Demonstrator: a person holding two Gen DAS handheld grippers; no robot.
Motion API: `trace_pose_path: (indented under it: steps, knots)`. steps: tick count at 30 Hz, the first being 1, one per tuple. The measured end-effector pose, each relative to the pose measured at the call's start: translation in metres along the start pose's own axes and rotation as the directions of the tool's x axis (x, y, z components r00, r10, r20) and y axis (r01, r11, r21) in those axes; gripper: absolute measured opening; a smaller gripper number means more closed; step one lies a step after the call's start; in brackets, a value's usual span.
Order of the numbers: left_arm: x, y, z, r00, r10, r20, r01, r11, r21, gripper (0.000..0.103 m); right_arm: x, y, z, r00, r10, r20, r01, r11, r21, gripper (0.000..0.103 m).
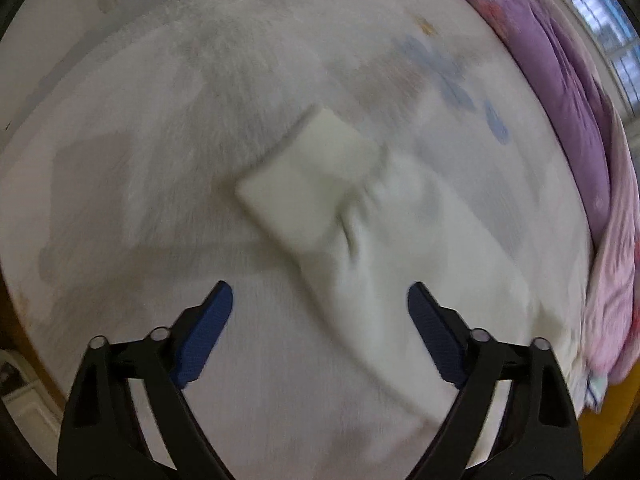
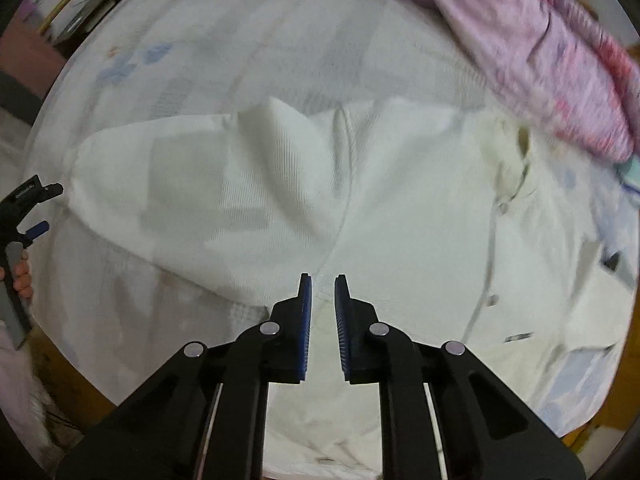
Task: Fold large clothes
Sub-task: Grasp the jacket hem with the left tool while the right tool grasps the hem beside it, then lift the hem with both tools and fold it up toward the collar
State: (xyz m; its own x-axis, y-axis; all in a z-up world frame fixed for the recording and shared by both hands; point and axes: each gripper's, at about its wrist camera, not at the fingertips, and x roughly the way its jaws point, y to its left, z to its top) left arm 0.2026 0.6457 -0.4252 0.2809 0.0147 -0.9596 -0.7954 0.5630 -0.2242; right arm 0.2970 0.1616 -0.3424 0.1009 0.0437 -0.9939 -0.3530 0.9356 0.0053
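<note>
A large white buttoned garment (image 2: 400, 200) lies spread on the bed. One sleeve (image 2: 192, 184) stretches to the left; its cuff end (image 1: 308, 172) shows in the left wrist view. My left gripper (image 1: 320, 300) is open wide, hovering above the sleeve, holding nothing. It also shows at the left edge of the right wrist view (image 2: 28, 212). My right gripper (image 2: 322, 280) hovers over the garment's body near the armpit seam, its jaws a narrow gap apart with nothing between them.
The white bed sheet (image 1: 200, 100) has faint blue flower prints (image 1: 448, 68). A purple and pink quilt (image 2: 540, 52) is bunched along the far side; it also shows in the left wrist view (image 1: 560, 60). A window (image 1: 612, 36) is at the right.
</note>
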Motion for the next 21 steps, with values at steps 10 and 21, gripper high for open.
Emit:
trace_pose_path:
  steps: [10,21]
  knots:
    - [0.034,0.03,0.042,0.999,0.001,-0.038,-0.009,0.976,-0.216,0.023,0.033,0.005,0.021,0.999,0.005,-0.043,-0.004,1.0,0.021,0.012]
    - [-0.051,-0.015,0.045,0.978,0.118,0.174,-0.115,0.993,-0.028,0.009,0.063,-0.024,0.029,0.984,0.16,-0.082,-0.145,0.976,0.165,0.005]
